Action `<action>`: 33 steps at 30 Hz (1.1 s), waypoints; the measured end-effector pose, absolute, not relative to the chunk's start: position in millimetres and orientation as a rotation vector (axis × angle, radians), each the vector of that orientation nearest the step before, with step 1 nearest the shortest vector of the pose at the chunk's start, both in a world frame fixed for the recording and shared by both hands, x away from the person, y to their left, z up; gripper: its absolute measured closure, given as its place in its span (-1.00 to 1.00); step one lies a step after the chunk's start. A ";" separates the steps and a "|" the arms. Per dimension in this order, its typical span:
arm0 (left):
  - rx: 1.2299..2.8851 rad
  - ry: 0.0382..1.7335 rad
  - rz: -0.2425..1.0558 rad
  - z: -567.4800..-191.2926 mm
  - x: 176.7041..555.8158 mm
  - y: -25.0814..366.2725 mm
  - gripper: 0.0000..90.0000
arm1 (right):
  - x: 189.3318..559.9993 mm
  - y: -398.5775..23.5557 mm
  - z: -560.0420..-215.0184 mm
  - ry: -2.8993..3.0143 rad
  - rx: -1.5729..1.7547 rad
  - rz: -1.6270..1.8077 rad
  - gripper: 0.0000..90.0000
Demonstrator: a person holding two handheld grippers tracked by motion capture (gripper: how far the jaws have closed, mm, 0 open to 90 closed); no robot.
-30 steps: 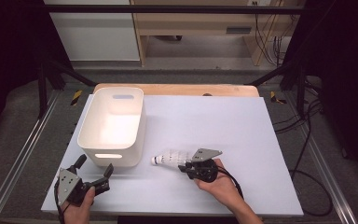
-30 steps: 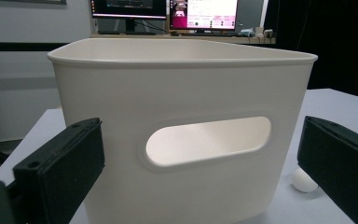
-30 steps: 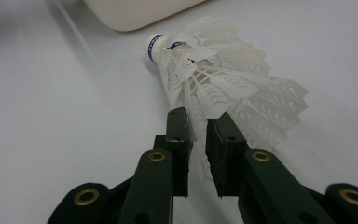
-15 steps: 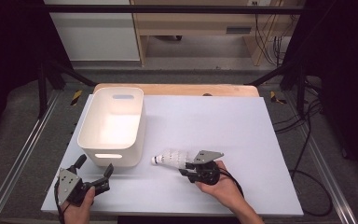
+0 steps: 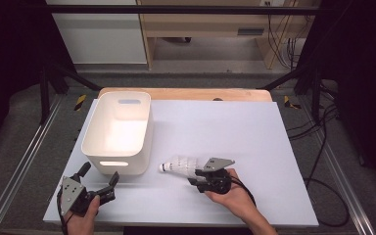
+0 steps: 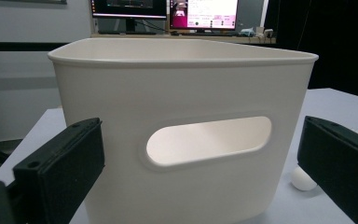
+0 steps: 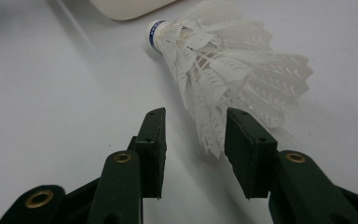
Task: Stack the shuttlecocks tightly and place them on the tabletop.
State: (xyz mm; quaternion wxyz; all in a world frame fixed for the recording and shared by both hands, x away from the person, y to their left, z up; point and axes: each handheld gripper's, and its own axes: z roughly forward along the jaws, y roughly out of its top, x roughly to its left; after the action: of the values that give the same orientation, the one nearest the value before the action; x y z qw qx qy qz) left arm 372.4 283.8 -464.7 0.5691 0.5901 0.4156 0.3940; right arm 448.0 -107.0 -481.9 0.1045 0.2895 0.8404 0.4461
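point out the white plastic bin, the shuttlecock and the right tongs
White plastic bin [image 5: 92,147]: high view, on its near left rim.
White feathered shuttlecock [image 7: 223,60]: right gripper view, on the feather skirt.
Right tongs [image 7: 195,147]: right gripper view, midway between the open jaw tips.

I can't read any text here: the blue band on the shuttlecock's [image 7: 223,70] cork and the monitor screens [image 6: 168,8] behind the bin are too blurred.
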 end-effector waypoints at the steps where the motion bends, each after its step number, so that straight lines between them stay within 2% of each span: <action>1: 1.385 0.976 0.925 -464.7 372.4 283.7 -0.99 | 448.0 -107.0 -481.9 2.477 0.857 1.314 0.28; 27: 1.385 0.975 0.924 -464.7 372.4 283.8 -0.99 | 444.8 -109.4 -480.5 2.471 0.848 1.242 -0.02; 33: 1.385 0.975 0.926 -464.6 372.3 283.9 -0.99 | 444.1 -110.8 -479.4 2.463 0.843 1.228 -0.17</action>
State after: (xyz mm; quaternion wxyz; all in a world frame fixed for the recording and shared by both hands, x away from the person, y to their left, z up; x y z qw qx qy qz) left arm 372.3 283.9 -464.6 0.5693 0.5899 0.4154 0.3942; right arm 444.1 -110.8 -479.4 0.1312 0.2902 0.8483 0.4231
